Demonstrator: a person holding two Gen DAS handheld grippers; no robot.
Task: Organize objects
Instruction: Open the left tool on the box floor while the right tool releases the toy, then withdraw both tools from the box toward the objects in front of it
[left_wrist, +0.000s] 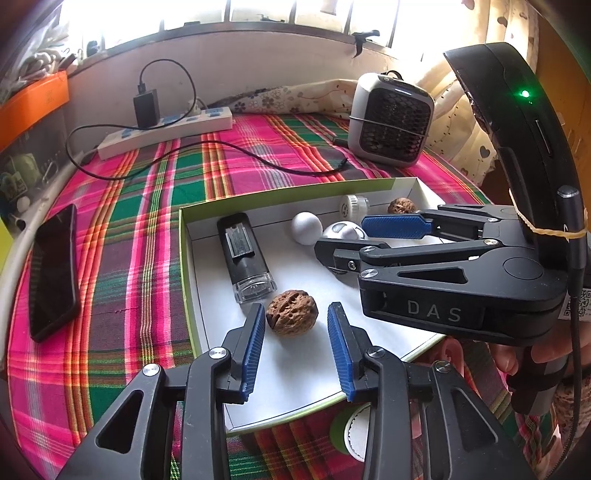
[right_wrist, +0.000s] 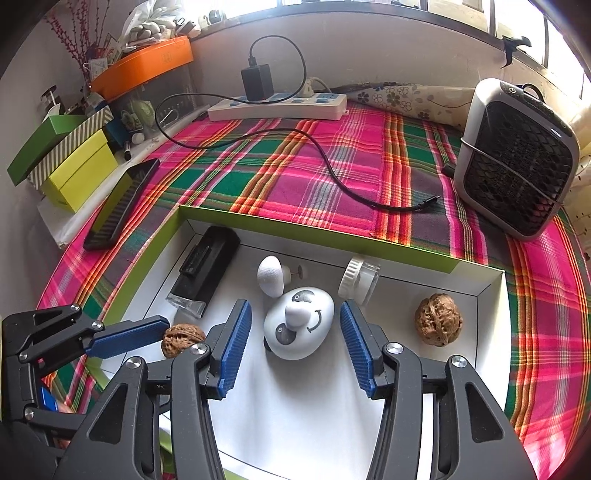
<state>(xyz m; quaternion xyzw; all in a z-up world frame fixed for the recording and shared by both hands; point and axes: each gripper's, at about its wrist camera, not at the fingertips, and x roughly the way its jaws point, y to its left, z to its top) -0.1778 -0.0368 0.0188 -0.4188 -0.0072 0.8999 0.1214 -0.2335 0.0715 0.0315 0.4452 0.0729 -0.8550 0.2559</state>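
A white box with green sides (left_wrist: 184, 258) (right_wrist: 332, 243) lies on the plaid cloth. In it are a black stamp-like device (left_wrist: 245, 254) (right_wrist: 203, 273), a white ball (left_wrist: 306, 227) (right_wrist: 271, 275), a white panda-face egg (right_wrist: 299, 323) (left_wrist: 343, 230), a small white jar (right_wrist: 360, 278) (left_wrist: 354, 205) and two walnuts. My left gripper (left_wrist: 296, 314) is open with its jaws on either side of the near walnut (left_wrist: 291, 312) (right_wrist: 183, 339). My right gripper (right_wrist: 295, 317) (left_wrist: 354, 240) is open around the panda egg. The other walnut (right_wrist: 437, 319) (left_wrist: 402, 205) lies at the box's right end.
A black phone (left_wrist: 53, 269) (right_wrist: 120, 205) lies left of the box. A power strip (right_wrist: 277, 105) with a charger and a loose cable (right_wrist: 332, 173) sits behind. A small fan (right_wrist: 517, 158) (left_wrist: 391, 118) stands at the right. Green boxes (right_wrist: 70, 162) are stacked at the far left.
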